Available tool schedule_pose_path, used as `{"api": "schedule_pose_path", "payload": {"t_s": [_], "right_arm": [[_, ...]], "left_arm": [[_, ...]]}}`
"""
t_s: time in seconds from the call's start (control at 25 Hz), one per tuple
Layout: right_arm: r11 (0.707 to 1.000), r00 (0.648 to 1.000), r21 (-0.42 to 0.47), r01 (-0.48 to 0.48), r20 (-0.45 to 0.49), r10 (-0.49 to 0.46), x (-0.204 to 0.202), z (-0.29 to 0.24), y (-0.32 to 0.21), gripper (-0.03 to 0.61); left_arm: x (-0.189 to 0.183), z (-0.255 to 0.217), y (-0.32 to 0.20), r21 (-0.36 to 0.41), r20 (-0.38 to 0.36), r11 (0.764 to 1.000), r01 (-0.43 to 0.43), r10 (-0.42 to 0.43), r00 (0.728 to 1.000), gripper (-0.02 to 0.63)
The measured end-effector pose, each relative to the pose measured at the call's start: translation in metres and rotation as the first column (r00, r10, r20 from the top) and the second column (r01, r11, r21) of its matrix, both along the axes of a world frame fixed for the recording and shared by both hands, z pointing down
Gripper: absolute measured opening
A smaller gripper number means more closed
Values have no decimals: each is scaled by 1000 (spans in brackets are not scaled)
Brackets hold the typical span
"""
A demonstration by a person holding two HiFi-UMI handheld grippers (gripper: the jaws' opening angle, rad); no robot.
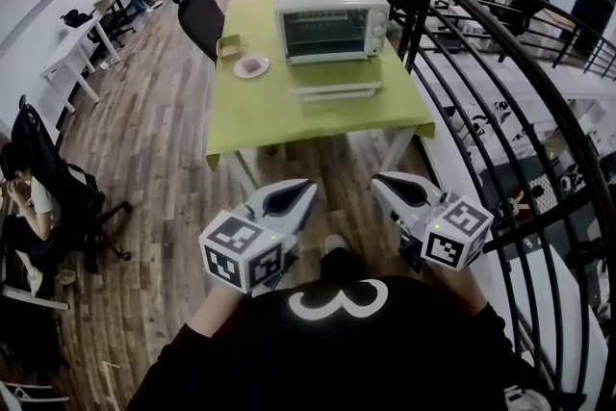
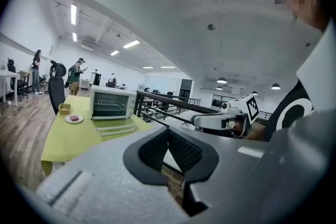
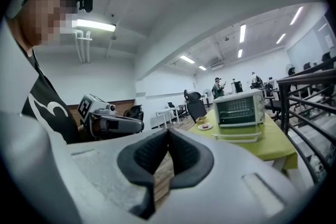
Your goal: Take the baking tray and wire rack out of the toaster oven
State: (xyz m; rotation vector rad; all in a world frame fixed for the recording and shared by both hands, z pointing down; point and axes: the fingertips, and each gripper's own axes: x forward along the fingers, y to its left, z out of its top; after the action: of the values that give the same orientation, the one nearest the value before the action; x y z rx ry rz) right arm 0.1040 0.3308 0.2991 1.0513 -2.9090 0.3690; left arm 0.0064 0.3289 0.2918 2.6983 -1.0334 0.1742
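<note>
The white toaster oven [image 1: 332, 19] stands at the far end of the green table [image 1: 289, 125], its glass door up. A flat pale tray-like piece [image 1: 337, 91] lies on the table just in front of it; the same oven [image 2: 110, 103] [image 3: 239, 107] shows in both gripper views. My left gripper [image 1: 304, 190] and right gripper [image 1: 379, 180] are held side by side close to the person's body, well short of the table. Both are shut with nothing between their pads [image 2: 157, 149] [image 3: 181, 152].
A white plate [image 1: 251, 66] with a small reddish item and a small open box [image 1: 229, 46] sit left of the oven. A black metal railing [image 1: 481, 72] runs along the right. Office chairs [image 1: 202, 14], white desks [image 1: 77, 53] and several people stand on the wooden floor at left and far back.
</note>
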Motion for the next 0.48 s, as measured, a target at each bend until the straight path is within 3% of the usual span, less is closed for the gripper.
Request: {"api": "schedule_pose_path", "payload": {"t_s": [0.48], "right_arm": [[997, 999, -68, 37, 40, -34, 17, 18, -120, 3]], "left_arm": [[18, 25, -111, -71, 30, 997, 21, -19, 999, 11]]}}
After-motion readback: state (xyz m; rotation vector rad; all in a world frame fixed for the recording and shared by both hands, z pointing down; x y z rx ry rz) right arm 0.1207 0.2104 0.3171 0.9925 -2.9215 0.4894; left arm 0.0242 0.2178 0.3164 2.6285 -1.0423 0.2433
